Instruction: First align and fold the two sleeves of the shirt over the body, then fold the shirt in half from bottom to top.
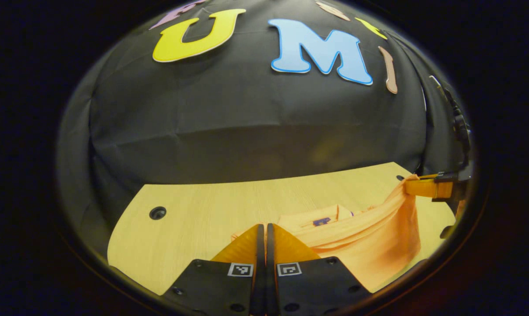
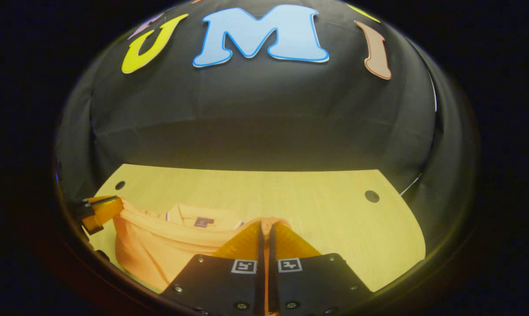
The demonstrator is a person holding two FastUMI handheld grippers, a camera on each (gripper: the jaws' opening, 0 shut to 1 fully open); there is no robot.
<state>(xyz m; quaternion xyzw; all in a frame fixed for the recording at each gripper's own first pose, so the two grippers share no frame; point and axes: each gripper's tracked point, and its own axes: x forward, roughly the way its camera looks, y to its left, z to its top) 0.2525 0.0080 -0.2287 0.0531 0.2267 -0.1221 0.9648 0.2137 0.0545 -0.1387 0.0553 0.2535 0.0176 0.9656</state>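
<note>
An orange shirt (image 1: 369, 245) lies on the wooden table (image 1: 194, 224), its collar with a small purple label (image 1: 321, 221) towards the far side. Its near edge is lifted off the table and hangs stretched between the two grippers. My left gripper (image 1: 262, 230) is shut, with the cloth running off from its tips to the right. In the left gripper view the right gripper (image 1: 416, 186) pinches the raised corner at the far right. In the right gripper view my right gripper (image 2: 264, 228) is shut on the shirt (image 2: 159, 245), and the left gripper (image 2: 111, 206) clamps the other corner.
The light wooden table (image 2: 334, 219) runs back to the black cloth wall. Round holes sit near its far corners (image 1: 158, 213) (image 2: 372, 196). A cable (image 1: 459, 127) hangs at the right edge of the left gripper view.
</note>
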